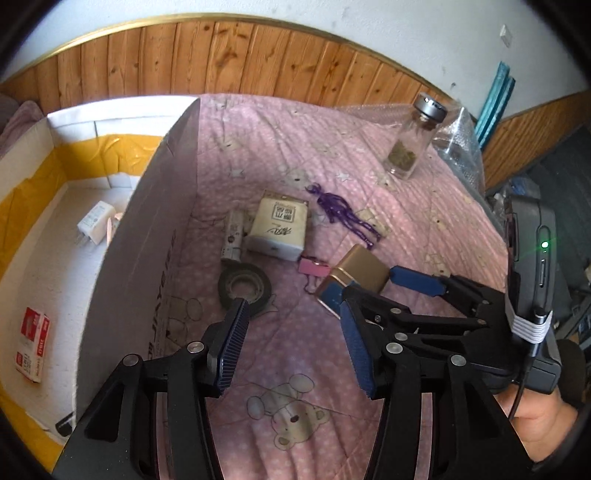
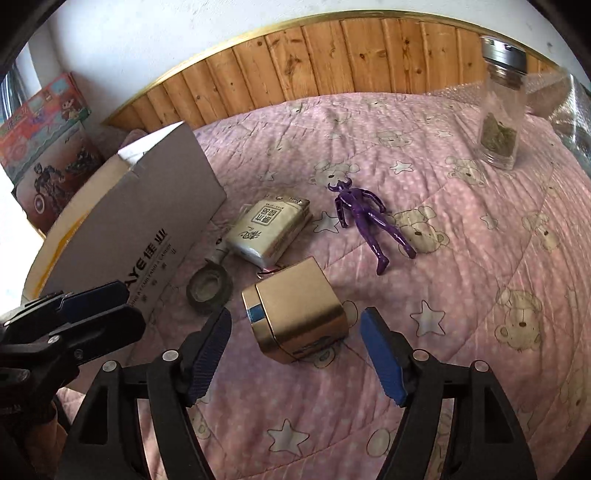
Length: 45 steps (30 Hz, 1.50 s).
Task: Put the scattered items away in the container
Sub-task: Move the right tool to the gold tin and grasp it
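A home bedroom. A pink quilted bedspread (image 2: 461, 258) printed with teddy bears and stars covers the whole working surface. Behind it, at twelve o'clock, knotty wooden wainscoting (image 2: 332, 55) with a gold trim runs under a scuffed white wall (image 1: 369, 22). At ten o'clock in the right wrist view stands a colourful toy box (image 2: 44, 122).
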### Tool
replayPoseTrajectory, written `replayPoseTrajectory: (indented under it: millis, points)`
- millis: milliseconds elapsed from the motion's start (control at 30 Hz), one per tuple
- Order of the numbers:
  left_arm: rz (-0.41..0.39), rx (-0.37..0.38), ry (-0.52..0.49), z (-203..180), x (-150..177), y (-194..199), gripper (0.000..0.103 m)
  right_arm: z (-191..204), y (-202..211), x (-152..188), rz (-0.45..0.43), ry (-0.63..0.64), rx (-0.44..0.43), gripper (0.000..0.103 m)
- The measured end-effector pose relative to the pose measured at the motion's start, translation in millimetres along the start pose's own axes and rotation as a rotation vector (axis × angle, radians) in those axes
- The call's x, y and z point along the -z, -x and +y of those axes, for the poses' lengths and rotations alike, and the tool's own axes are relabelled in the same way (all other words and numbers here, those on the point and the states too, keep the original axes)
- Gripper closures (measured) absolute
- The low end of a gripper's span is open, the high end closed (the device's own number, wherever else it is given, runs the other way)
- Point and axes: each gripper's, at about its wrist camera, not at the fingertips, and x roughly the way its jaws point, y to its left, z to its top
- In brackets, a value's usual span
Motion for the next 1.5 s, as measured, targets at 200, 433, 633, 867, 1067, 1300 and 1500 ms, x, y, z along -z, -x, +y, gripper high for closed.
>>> replayPoseTrajectory:
  millis: [200, 433, 633, 867, 1067, 1300, 1500]
  points:
    - [0.032, -0.057, 0.028, 9, -7, -34, 0.048, 1, -15, -4, 0.025, 0.081, 0.044, 0.03]
    - [0.046, -0.112, 0.06, 21, -11, -60, 0.043, -10, -12, -6, 0.021, 0.079, 0.001, 0.031]
    - [0.039, -0.14, 0.056, 24, -11, -68, 0.042, -3, -16, -6, 0.023, 0.125, 0.013, 0.048]
    - [0.015, -0.109, 0.11, 36, -13, -62, 0.05, -12, -14, -7, 0.047, 0.048, -0.016, 0.049]
    - [0.003, -0.113, 0.155, 43, -13, -60, 0.052, -18, -12, -7, 0.063, -0.024, -0.042, 0.049]
    - [-0.004, -0.137, 0.295, 52, -11, -51, 0.049, -18, -13, -6, 0.08, -0.041, -0.046, 0.049]
    - [-0.061, -0.22, 0.435, 63, -1, -36, 0.052, -20, -15, -5, 0.09, -0.057, -0.055, 0.049]
